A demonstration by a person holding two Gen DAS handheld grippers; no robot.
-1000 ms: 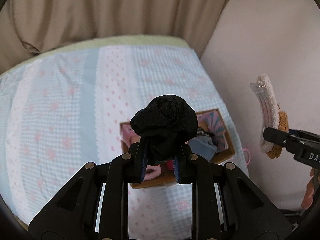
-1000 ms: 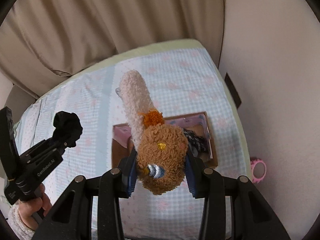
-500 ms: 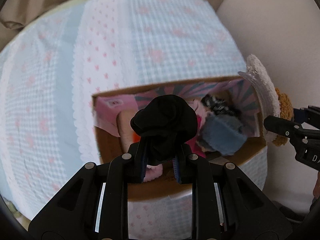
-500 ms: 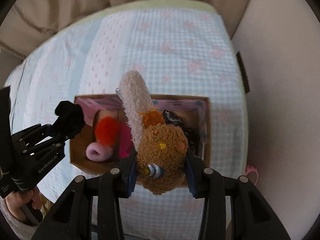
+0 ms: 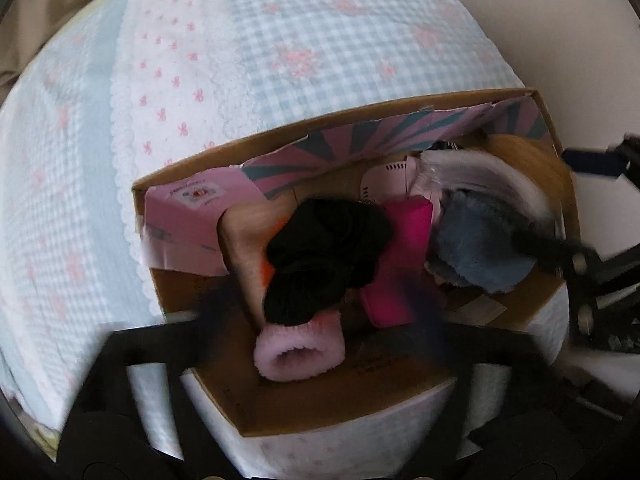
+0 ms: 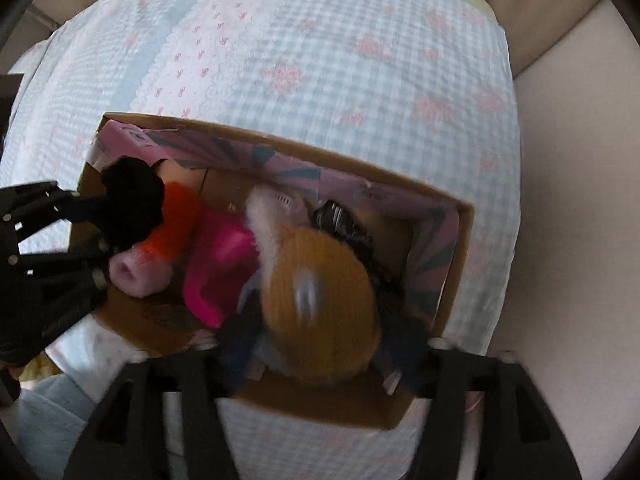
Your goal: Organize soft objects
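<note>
Hovering over the open cardboard box (image 5: 280,404) near the bed's (image 5: 320,40) foot edge, left tongs (image 5: 316,308) grasp a black fabric bundle (image 5: 324,264); right tongs (image 6: 320,344) clench a brown plush toy (image 6: 320,304), both directly above the box interior

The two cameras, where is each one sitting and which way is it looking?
Left wrist: on the left gripper, looking down into the box; its blurred black frame shows below, with the black sock ahead.
Right wrist: on the right gripper, looking down into the box; its frame shows below, with the brown plush ahead.
Shared: the box on the checked bedspread, the pink roll and each other's gripper.
</note>
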